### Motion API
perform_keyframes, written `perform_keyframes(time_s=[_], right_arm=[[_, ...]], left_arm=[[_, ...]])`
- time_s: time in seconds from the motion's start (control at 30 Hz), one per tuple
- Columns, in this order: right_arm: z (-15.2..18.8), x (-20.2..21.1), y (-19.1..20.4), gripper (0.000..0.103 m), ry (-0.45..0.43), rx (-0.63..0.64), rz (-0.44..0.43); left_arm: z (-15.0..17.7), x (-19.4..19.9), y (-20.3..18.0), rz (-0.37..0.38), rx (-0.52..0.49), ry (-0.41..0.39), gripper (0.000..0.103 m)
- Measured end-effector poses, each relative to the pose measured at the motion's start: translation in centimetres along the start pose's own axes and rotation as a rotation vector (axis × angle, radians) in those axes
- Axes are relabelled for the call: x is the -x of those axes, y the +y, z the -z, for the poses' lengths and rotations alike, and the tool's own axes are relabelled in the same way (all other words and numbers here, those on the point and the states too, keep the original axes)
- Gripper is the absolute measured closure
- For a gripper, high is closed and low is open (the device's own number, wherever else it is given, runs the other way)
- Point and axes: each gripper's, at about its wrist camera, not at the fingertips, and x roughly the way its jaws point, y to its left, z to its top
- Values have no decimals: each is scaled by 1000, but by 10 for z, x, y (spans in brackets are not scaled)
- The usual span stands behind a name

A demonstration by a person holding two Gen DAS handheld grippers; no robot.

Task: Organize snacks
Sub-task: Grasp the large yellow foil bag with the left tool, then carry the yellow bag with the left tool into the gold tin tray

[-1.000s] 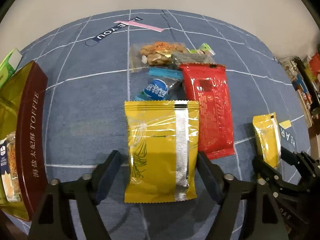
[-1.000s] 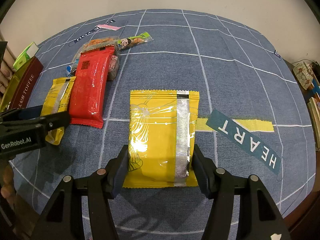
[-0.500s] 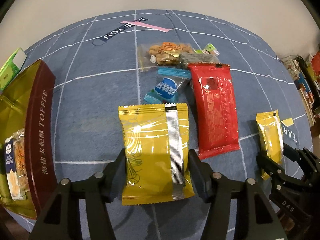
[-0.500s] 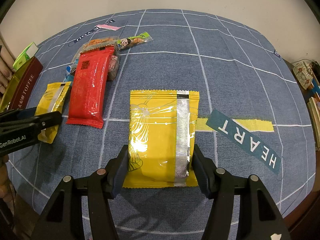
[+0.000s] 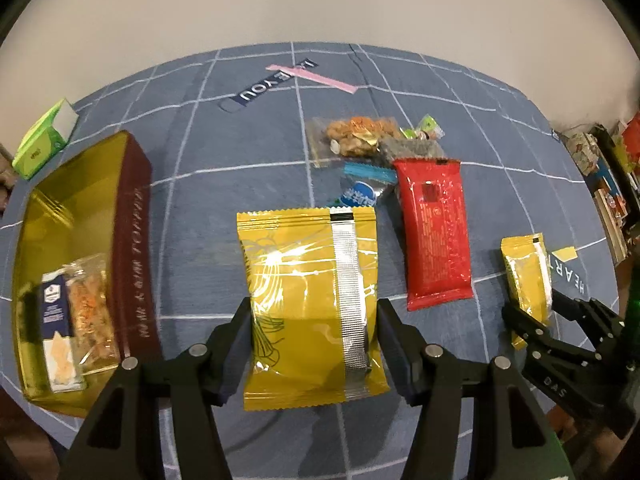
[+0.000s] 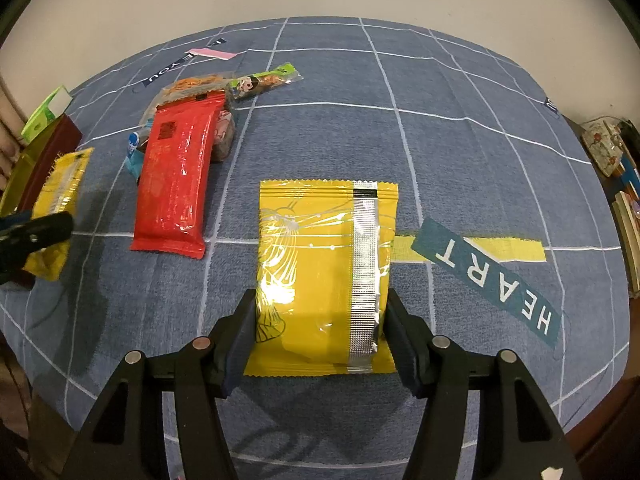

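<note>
Two yellow packets gripped, toffee tin (image 5: 134, 240) waiting at left.
Left gripper (image 5: 314, 344) holds its yellow packet (image 5: 310, 300), right gripper (image 6: 320, 336) its own (image 6: 324, 280), seemingly lifted; lower flat beside the tin's packets.

In the left wrist view, the toffee tin (image 5: 132, 240) carries gold lettering smeared by blur and unreadable, and its 9 o'clock wall is cut by the frame edge. A blue-and-white packet (image 5: 362, 194) is partly hidden behind the yellow packet (image 5: 312, 304). At 3 o'clock the "HEART" label (image 5: 568, 276) shows only in part behind the other yellow packet (image 5: 528, 276). In the right wrist view, the left claw (image 6: 36, 232) is cut off at 9 o'clock.
</note>
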Motion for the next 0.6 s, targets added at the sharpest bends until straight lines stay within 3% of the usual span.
perform_keyframes(time_s=[0.33,0.6], right_arm=[[0,0,1,45,0,-2,2],[0,0,0,46,4,-6,6]], left_arm=[[-2,34,44,-35,65,-8,43],[0,60,120,-130,170,-37,43]])
